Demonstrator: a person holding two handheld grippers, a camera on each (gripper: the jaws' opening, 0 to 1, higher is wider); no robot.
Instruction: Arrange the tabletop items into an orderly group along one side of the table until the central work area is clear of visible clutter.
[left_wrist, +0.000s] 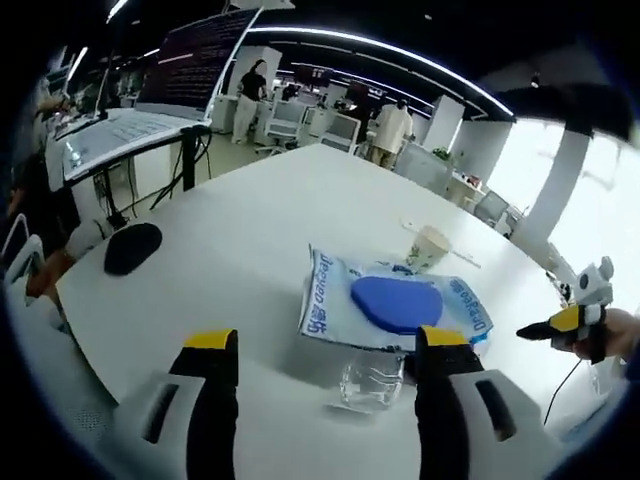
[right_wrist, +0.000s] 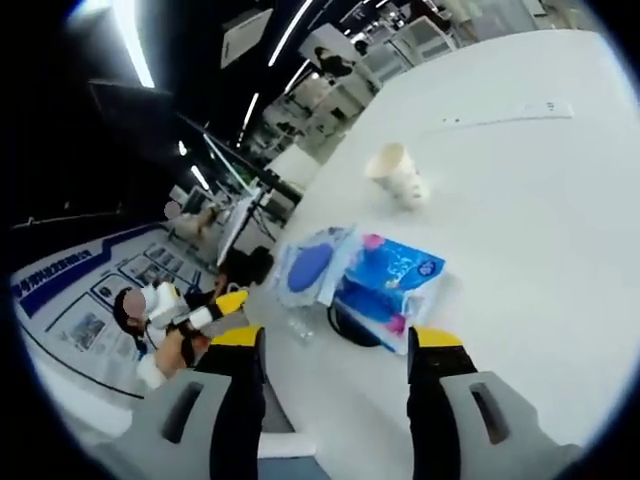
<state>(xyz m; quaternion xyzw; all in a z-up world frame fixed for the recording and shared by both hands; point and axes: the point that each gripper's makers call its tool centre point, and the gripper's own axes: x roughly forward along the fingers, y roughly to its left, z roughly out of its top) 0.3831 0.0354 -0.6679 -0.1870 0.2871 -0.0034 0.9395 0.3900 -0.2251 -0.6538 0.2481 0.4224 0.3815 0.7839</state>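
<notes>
Left gripper (left_wrist: 325, 385): jaws apart, empty, held above the white table (left_wrist: 230, 250). Between them, a clear glass jar (left_wrist: 372, 380). Beyond, a blue-printed plastic pack (left_wrist: 330, 300) bearing a blue oval pad (left_wrist: 395, 303); farther, a tilted paper cup (left_wrist: 428, 247). Black oval pad (left_wrist: 132, 247) at the left edge. Right gripper (right_wrist: 335, 385): jaws apart, empty; its view adds the pack's pink print (right_wrist: 385, 280).

White table (left_wrist: 240, 250) with a few items on it
On it lie a blue-and-white packet (left_wrist: 395, 305), a paper cup (left_wrist: 428, 247), a clear glass (left_wrist: 371, 381) and a black pad (left_wrist: 132, 247).
</notes>
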